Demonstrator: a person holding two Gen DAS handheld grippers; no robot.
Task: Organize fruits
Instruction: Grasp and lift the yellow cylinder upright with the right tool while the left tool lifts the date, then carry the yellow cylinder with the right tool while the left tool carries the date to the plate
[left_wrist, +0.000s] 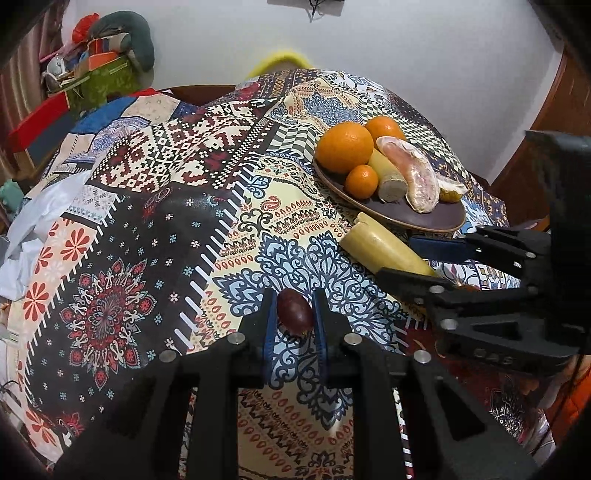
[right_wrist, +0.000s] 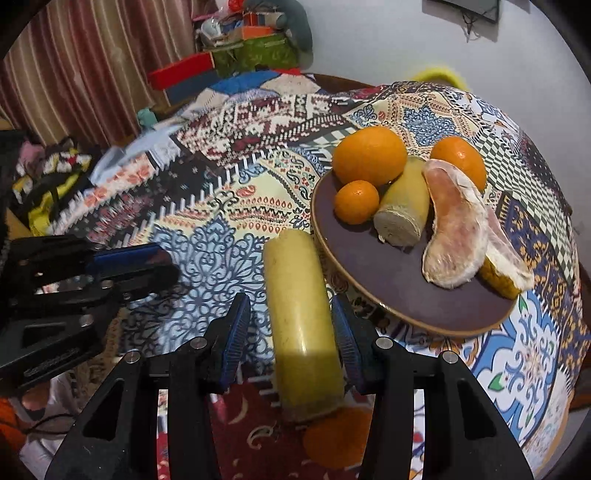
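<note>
Two grippers busy; left gripper (left_wrist: 293, 314) clamped on dark fruit (left_wrist: 294, 313) above cloth; right gripper (right_wrist: 291, 317) spread wide round yellow stalk piece (right_wrist: 301, 325), not gripping, beside plate (right_wrist: 369, 273); risk: stalk's smooth & round, could roll or knock plate rim w/ off-centre squeeze.

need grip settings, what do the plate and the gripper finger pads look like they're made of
Plate: likely glazed ceramic, dark purple-brown and smooth, with a thin tan rim. Finger pads on the right gripper: probably blue rubber or soft plastic, finely ribbed on their edges.
</note>
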